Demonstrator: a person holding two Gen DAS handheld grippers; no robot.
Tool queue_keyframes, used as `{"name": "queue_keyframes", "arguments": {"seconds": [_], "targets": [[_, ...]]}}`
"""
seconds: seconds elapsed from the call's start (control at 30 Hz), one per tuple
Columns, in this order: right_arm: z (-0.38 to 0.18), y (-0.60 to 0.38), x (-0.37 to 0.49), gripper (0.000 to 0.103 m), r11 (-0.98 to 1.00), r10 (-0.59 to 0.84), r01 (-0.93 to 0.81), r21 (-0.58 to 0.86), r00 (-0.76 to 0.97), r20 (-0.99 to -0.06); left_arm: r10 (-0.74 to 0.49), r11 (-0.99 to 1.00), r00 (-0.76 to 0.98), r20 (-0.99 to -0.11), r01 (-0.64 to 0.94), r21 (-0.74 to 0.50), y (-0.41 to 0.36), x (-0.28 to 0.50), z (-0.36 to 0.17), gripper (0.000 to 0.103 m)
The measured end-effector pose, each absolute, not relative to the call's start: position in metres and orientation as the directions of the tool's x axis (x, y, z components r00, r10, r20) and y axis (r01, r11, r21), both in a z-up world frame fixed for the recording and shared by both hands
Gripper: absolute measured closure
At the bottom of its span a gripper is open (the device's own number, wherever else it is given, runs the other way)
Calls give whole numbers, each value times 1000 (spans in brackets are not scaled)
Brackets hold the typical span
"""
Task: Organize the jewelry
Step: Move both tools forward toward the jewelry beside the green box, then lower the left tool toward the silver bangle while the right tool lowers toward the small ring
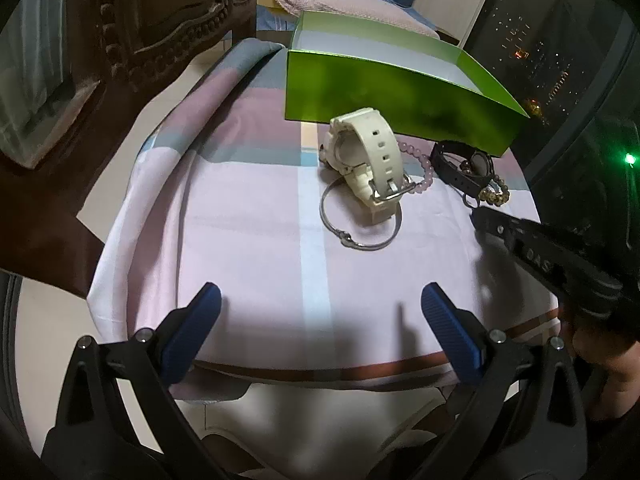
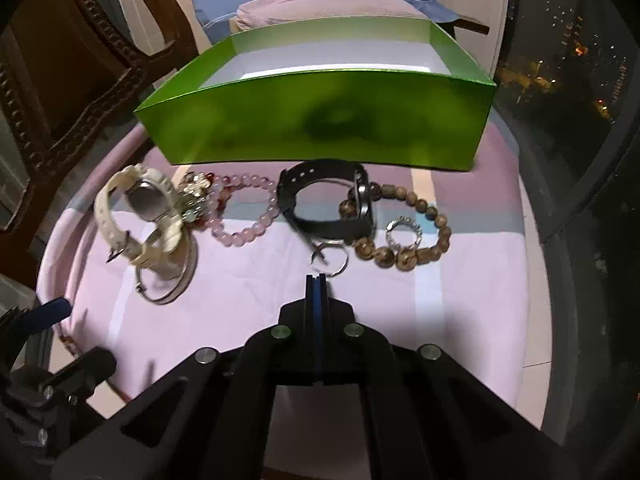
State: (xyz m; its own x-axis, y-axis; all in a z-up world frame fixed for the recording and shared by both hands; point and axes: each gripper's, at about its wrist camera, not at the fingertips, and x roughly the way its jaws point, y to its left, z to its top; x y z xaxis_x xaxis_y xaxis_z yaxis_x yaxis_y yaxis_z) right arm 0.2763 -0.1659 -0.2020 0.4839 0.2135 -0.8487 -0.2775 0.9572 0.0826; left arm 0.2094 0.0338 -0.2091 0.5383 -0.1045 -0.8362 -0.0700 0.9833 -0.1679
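Observation:
Jewelry lies on a pink checked cloth in front of an open green box, which also shows in the left wrist view. A white watch rests on a silver bangle. To its right lie a pink bead bracelet, a black watch, a brown bead bracelet, a small silver ring and a thin hoop ring. My right gripper is shut, its tip at the hoop ring's near edge. My left gripper is open and empty, well short of the bangle.
A dark carved wooden chair stands at the left of the table. A folded pink cloth and a blue cushion lie behind the box. A dark window is at the right. The table's front edge is near my left gripper.

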Motion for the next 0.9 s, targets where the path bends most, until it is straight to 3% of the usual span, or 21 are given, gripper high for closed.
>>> {"name": "queue_keyframes", "arguments": {"seconds": [0.5,0.57,0.63,0.7,0.77,0.9], "targets": [[-187,-190,259,101,947,285,-285,150,527,-801,-66,996,555,-829,-19,-92,11,287,-200,4],[-188,-193,258,86,948,283,-278,151,527,-801,-72,994,545,-835,-33,-107,17,294,-205,12],[-189,-197,258,73,951,284,-264,162,530,-799,-72,987,523,-849,-83,-135,34,298,-210,40],[-189,-200,258,68,953,280,-255,164,533,-799,-78,979,526,-847,-122,-166,50,297,-210,45],[-191,-200,260,66,953,281,-250,170,526,-803,-11,981,541,-841,-157,-114,60,294,-207,56],[-194,-198,260,65,951,285,-260,169,519,-806,53,976,557,-829,-204,-75,79,287,-201,58]]}}
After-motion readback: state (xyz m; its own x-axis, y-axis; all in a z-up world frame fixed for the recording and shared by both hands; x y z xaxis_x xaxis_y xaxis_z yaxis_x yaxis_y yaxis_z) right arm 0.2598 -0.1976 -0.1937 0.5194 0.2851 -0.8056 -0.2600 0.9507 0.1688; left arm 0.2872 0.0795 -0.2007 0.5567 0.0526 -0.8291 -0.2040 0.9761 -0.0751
